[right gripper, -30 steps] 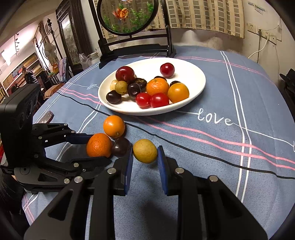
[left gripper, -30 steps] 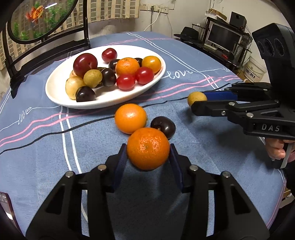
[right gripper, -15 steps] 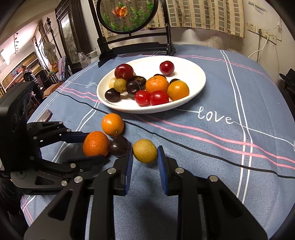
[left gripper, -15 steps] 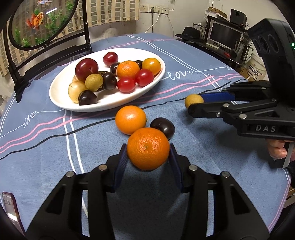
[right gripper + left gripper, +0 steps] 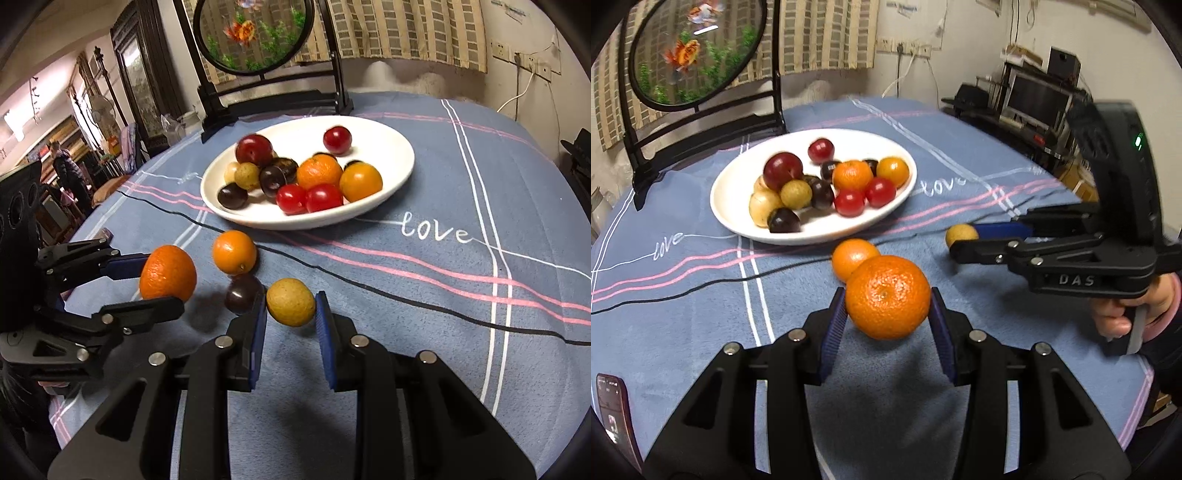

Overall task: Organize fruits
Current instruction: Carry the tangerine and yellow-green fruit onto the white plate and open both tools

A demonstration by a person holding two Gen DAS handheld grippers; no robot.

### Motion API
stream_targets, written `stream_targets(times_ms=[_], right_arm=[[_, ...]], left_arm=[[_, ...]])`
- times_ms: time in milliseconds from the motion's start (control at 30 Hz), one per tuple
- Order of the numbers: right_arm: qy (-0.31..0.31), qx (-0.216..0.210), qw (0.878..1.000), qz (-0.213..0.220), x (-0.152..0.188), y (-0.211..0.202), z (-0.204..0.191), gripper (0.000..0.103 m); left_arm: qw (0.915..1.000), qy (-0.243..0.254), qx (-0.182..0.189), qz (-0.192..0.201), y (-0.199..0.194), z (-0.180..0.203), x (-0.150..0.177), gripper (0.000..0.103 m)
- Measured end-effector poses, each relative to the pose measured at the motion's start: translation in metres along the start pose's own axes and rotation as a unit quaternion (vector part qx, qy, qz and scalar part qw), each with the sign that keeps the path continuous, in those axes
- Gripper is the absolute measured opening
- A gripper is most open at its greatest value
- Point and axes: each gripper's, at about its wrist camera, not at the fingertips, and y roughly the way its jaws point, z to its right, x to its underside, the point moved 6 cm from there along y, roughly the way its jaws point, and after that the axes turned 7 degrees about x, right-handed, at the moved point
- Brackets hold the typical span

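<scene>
Beside the plate [image 5: 399, 173] three oranges [image 5: 234, 252], one dark plum [image 5: 242, 293], one longan [image 5: 290, 302] are showing (two gripped).

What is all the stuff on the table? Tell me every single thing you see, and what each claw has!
plate: 1, white, middle of the table, holding a pile of red, dark purple, tan and orange fruits
loose orange: 1, orange, on the cloth in front of the plate
dark plum: 1, dark purple, on the cloth just in front of the loose orange
tablecloth: 1, blue with pink, white and black lines
goldfish screen: 1, round, black stand, behind the plate
phone: 1, dark, near table edge
tangerine: 1, orange, in the left claw
tan fruit: 1, yellow-brown, in the right claw
</scene>
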Motion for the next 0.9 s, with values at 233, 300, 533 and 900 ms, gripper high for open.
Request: stream_targets(times_ms=[233, 300, 533, 900], right_arm=[[0.035, -0.006, 0.998, 0.056, -0.048, -0.002, 0.002, 0.027], [0.038, 0.007, 0.997, 0.07, -0.065, 0.006, 0.004, 0.027], [0.049, 0.041, 0.996, 0.068, -0.114, 0.065, 0.024, 0.027], [0.039, 0.036, 0.998, 0.039, -0.126, 0.098, 0.033, 0.036]], left_arm=[[0.9978, -0.055, -0.005, 0.038, -0.015, -0.036, -0.036, 0.045], [0.996, -0.076, -0.016, 0.045, -0.014, -0.052, -0.051, 0.045], [0.9889, -0.115, -0.083, 0.043, 0.021, -0.113, -0.11, 0.045], [0.9815, -0.146, -0.124, -0.004, 0.072, -0.16, -0.123, 0.047]])
